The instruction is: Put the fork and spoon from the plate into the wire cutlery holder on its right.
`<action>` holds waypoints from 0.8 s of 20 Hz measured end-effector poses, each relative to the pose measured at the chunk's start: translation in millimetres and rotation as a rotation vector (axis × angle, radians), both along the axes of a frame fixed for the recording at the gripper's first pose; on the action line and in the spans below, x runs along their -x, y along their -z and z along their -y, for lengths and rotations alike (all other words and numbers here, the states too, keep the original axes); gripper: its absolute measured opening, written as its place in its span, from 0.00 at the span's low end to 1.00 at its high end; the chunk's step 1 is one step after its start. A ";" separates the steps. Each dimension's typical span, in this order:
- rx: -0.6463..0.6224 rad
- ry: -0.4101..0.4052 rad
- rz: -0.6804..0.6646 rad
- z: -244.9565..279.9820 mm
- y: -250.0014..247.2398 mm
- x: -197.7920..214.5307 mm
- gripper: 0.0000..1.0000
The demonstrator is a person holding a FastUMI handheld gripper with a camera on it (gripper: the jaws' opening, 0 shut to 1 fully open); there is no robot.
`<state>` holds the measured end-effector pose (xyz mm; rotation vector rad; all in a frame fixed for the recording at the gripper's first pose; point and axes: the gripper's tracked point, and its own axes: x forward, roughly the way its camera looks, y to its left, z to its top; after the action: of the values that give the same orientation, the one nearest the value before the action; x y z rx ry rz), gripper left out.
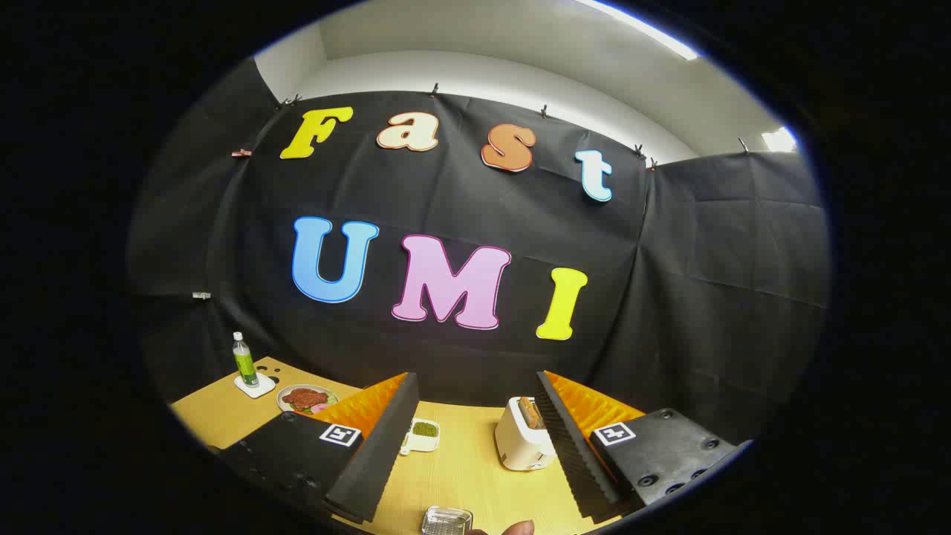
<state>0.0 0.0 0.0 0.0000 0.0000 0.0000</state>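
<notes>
The gripper (pixel 475 438) is spread wide, holding and touching nothing, raised above the bench (pixel 468 475). Between its fingers stand a toaster (pixel 522 443) and a small dish (pixel 423 435). Fork, spoon, holder: cannot tell.

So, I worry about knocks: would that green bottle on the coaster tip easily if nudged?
Probably. The green bottle stands tall and narrow on a small white coaster, so a high push could topple it. It looks like light plastic. The open gripper is far from it.
</notes>
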 end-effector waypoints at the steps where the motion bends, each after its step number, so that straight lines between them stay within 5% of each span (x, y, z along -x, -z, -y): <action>1: -0.001 -0.001 0.001 -1.0 -0.3 0.0 0.97; 16: -0.005 -0.007 0.002 -5.2 0.9 1.6 0.97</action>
<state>-1.6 5.2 -0.9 0.0050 -0.0018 0.0067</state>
